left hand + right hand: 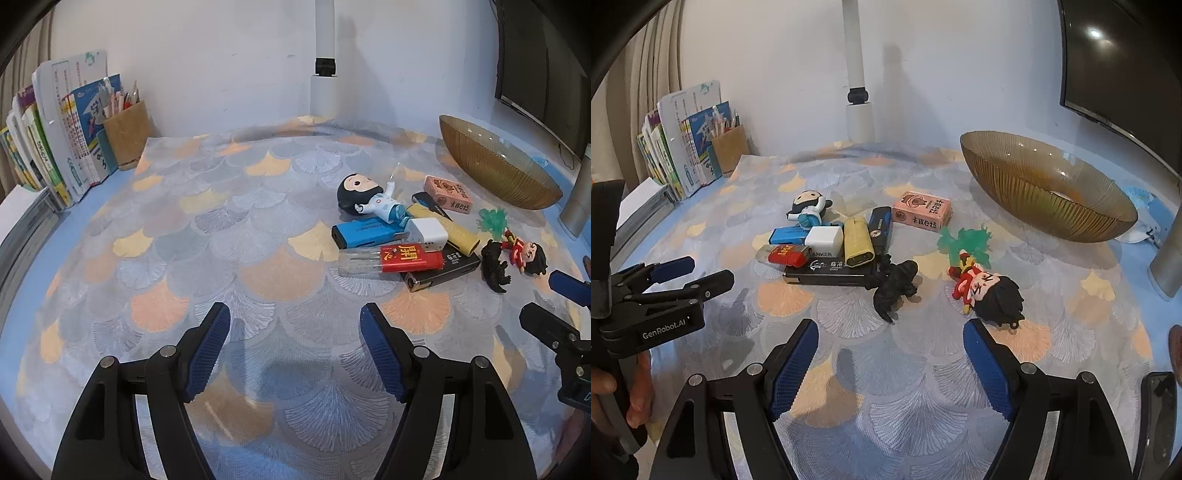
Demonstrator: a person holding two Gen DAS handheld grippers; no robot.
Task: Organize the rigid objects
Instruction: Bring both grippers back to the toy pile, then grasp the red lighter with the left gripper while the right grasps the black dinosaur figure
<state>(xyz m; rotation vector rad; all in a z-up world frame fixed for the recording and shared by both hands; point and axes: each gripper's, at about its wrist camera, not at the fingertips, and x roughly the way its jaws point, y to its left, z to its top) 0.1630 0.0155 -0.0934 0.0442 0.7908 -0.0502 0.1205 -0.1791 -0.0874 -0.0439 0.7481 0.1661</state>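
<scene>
A pile of small objects lies on the patterned mat: a red lighter (402,256) (786,254), a blue lighter (360,232), a white charger (428,230) (824,238), a yellow lighter (857,242), a black box (831,271), a pink box (921,214), a doll in white (365,197) (809,205), a black figure (895,290) and a doll in red (988,291). My left gripper (295,350) is open and empty, short of the pile. My right gripper (890,363) is open and empty, just before the black figure.
An amber glass bowl (1045,188) (495,162) stands at the back right. Books (55,147) and a pen holder (127,133) line the left wall. A white post (324,55) stands at the back, a dark monitor (1119,55) at the right.
</scene>
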